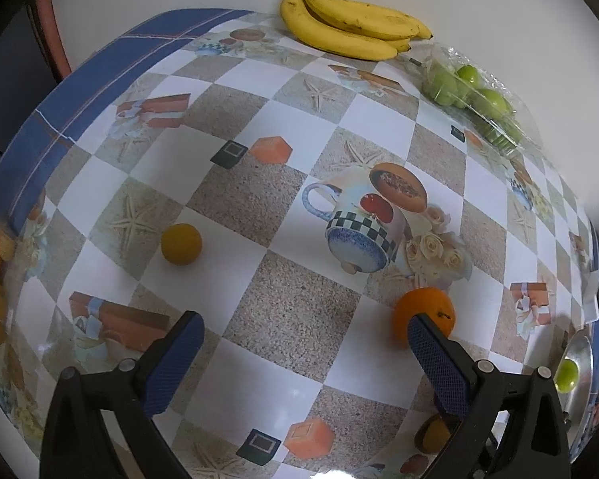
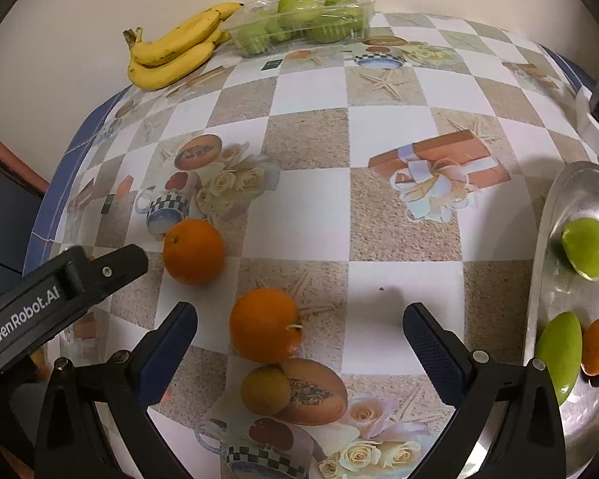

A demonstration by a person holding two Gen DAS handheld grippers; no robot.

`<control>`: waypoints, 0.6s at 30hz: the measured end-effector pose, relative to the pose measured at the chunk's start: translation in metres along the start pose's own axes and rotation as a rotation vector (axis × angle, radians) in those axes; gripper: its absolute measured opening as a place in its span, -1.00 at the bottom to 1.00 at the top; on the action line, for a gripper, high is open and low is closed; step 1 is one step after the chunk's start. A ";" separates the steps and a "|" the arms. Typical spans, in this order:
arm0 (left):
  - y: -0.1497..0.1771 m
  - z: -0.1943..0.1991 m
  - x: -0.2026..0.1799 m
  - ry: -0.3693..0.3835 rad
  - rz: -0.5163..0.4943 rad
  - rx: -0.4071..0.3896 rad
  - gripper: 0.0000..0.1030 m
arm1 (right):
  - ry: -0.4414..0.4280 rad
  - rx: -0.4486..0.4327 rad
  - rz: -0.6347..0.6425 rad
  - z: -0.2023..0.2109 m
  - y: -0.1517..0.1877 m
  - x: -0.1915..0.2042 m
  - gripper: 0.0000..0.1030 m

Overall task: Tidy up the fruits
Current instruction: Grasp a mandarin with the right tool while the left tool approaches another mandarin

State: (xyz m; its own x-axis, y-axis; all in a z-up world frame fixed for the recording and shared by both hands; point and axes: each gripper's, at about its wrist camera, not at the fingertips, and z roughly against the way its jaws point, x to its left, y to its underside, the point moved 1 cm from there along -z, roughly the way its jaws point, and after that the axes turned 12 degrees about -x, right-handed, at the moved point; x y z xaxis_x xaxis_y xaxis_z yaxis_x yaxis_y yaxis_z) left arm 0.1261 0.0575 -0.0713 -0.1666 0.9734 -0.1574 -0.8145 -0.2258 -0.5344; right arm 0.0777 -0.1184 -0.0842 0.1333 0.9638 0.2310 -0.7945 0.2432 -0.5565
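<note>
Table: checkered tablecloth (image 2: 311, 215), where we see bananas (image 2: 171, 56) far left.
Right gripper (image 2: 299, 343): our jaws wide, empty, orange (image 2: 263, 325) between.
Left gripper (image 1: 305, 353): wide, empty.

Both wrist views look down close over the table (image 1: 283, 311), sharing the bananas (image 2: 171, 52)

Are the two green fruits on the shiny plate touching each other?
Apart. The right wrist view shows bare plate between the round green fruit and the long green fruit.

Bananas (image 2: 171, 54) and the grape tray (image 2: 303, 20) lie along the table's (image 2: 311, 183) far edge; two oranges (image 2: 194, 251) lie mid-table; the metal plate (image 2: 579, 199) sits at the right edge.
</note>
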 end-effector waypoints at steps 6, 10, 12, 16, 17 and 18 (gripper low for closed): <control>-0.001 -0.001 -0.002 0.001 0.006 0.006 1.00 | -0.008 -0.002 0.012 0.001 -0.001 0.007 0.67; -0.001 -0.001 -0.003 0.015 0.018 0.012 0.98 | -0.010 0.000 0.025 -0.001 0.000 0.010 0.44; -0.001 0.000 -0.002 0.018 0.026 0.013 0.98 | -0.018 0.000 0.021 0.000 0.000 0.011 0.24; -0.001 0.000 -0.003 0.027 0.032 0.016 0.97 | -0.024 0.003 0.023 0.000 -0.001 0.012 -0.12; -0.001 0.001 -0.003 0.029 0.031 0.015 0.97 | -0.025 0.002 0.023 0.000 -0.001 0.012 -0.21; -0.001 0.001 -0.003 0.033 0.032 0.015 0.95 | -0.027 0.001 0.022 0.001 -0.002 0.013 -0.25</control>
State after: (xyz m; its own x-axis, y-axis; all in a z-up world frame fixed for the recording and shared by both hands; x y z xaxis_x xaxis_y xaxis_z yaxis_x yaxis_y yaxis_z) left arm 0.1273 0.0546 -0.0693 -0.1745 0.9639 -0.2013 -0.8172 -0.2558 -0.5164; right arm 0.0803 -0.1061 -0.0797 0.0994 0.9656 0.2401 -0.7976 0.2216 -0.5611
